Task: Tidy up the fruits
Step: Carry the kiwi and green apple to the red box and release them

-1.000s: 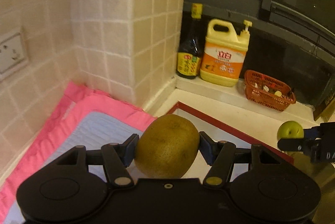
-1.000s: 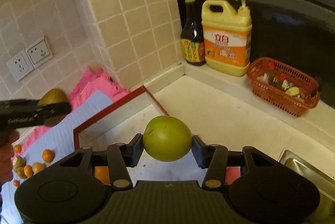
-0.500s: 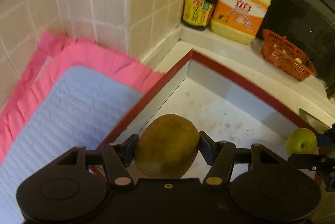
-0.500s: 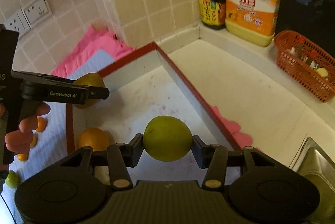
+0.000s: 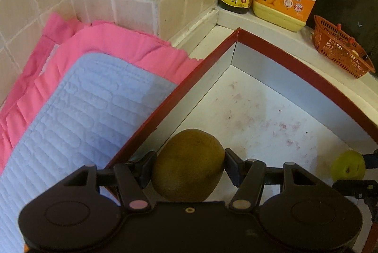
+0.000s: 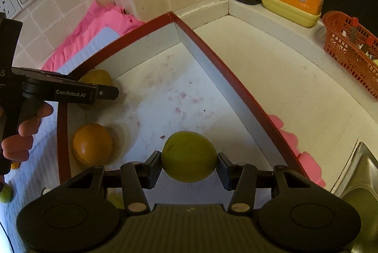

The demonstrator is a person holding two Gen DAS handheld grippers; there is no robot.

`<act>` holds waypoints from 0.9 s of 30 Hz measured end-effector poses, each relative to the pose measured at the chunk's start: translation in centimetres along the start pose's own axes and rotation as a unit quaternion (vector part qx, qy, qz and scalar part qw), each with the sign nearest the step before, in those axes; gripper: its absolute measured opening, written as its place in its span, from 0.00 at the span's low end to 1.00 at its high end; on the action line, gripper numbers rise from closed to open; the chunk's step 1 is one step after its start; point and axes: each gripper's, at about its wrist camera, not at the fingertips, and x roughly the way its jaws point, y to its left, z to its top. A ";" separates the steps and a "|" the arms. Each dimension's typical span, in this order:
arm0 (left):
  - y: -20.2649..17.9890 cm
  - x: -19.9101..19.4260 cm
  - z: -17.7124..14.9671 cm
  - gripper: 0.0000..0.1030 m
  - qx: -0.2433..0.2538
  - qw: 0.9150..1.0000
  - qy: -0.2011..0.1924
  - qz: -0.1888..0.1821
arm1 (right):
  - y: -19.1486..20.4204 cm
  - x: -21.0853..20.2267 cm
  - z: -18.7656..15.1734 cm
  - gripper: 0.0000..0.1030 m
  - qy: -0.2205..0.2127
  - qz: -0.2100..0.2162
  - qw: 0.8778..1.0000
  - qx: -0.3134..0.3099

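Left wrist view shows my left gripper point(image 5: 189, 164) closed on a brown kiwi point(image 5: 188, 164), held over the red-rimmed box point(image 5: 307, 80) near its left wall. My right gripper point(image 6: 189, 164) is closed on a green fruit point(image 6: 189, 156), over the same box near the right wall. Both fruits are round, so I think one may roll after release and hit the orange point(image 6: 92, 144) that lies inside, or the kiwi may catch the red rim if I go down too close to it. The white floor between my two grippers is free, so there is room. The walls are low; the sink point(image 6: 359, 184) edge is just beside the box on the right.
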 end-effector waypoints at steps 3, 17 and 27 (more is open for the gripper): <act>-0.1 0.1 0.0 0.71 0.006 1.000 0.001 0.004 | -0.2 0.3 0.0 0.50 0.006 -0.001 1.000 0.001; -0.6 -1.0 0.1 0.74 0.011 1.000 -0.013 0.004 | -0.1 -0.3 -0.3 0.51 0.012 0.006 1.000 -0.007; 0.4 -8.4 -1.2 0.75 -0.001 0.997 -0.075 0.029 | -1.1 -6.5 -2.5 0.51 -0.020 0.021 1.000 -0.003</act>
